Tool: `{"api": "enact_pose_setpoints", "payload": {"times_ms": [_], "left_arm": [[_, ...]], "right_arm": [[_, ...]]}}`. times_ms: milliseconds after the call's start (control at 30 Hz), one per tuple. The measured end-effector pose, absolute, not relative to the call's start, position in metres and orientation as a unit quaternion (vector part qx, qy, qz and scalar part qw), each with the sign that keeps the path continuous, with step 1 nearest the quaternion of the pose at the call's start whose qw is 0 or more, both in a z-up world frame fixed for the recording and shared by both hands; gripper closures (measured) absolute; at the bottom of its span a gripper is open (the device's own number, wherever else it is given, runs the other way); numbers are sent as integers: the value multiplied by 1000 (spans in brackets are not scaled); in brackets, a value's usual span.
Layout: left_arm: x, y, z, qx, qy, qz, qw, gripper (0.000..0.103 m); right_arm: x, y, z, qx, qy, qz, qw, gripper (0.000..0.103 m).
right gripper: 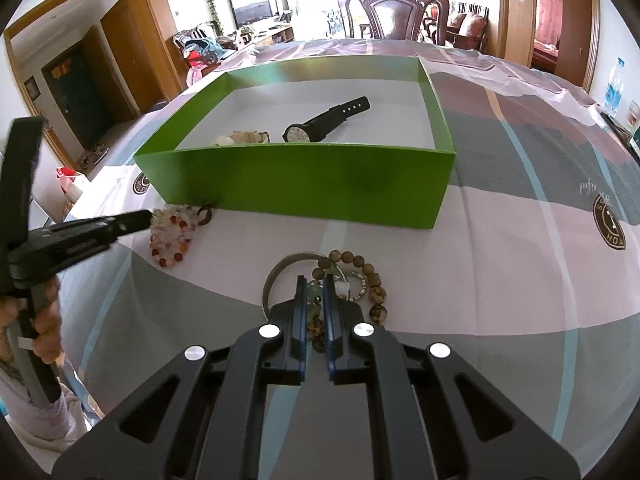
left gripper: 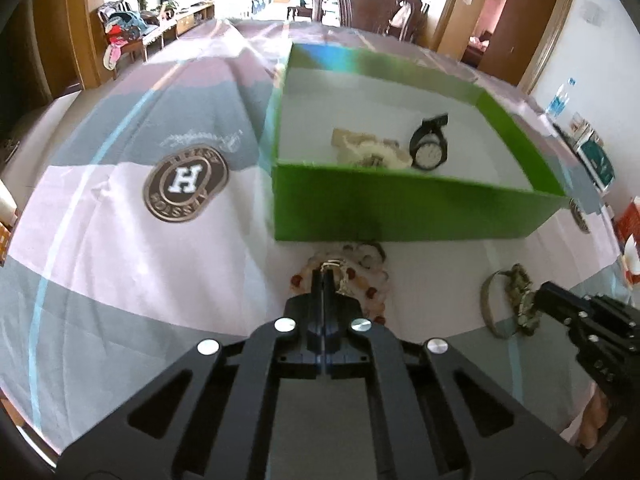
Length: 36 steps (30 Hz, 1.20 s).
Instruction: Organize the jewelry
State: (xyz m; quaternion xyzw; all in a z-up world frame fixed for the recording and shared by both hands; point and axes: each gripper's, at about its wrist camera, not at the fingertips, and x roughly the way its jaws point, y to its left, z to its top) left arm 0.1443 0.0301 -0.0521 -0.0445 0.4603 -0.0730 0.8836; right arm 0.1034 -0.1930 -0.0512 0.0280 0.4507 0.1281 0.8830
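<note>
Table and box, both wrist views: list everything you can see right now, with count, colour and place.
Box: one, green outside, white inside, open, on the bedsheet-style cloth.
Wristwatch: one, black, inside the box.
Beige item: one, inside the box, left of the wristwatch; too hidden to name.
Clear-and-red bead bracelet: one, on the cloth before the box.
Brown wooden bead bracelet: one, on the cloth.
Metal bangle: one, silvery, beside the wooden beads.
Cloth: one, pink, grey and blue checks.
Chair: one, dark wood, behind the table.
Left gripper: black, shut on the clear-and-red bead bracelet.
Right gripper: black, shut on the jewellery pile.
</note>
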Motion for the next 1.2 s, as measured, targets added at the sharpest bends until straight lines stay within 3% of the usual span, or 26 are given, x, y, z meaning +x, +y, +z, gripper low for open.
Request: {"api": "enact_pose_setpoints", "payload": {"times_ms": [233,500,600,667,767,900,967,1033,1067,1200], "left_arm": [[129,39,-20,-48,421,-75,903,102],[130,28,-42,-36,454,-80,887,99],[130,10,-45,-21,454,-104,885,93],[134,-5,-50,-3,459,-113,881,82],[144,-18,-60,13,470,-116,875,75],[156,-27,-78,36,491,-91,866,74],[156,-28,-80,39,490,-90,866,75],[157,-26,-80,40,491,-88,866,90],[157,-24,-79,33,493,-91,865,93],[152,-18,-67,22,478,-89,874,94]], "right_arm": [[102,-195,-50,32,448,127,885,95],[103,-196,-51,33,450,125,884,95],[105,-196,-54,34,453,125,882,95],[105,-195,-55,35,454,127,881,95],[104,-197,-56,36,455,126,881,95],[103,-200,-57,39,454,125,881,95],[104,-201,-57,40,454,125,881,95],[105,-201,-58,41,455,125,881,95],[105,-202,-58,42,455,124,881,95],[104,-203,-53,44,448,125,884,95]]}}
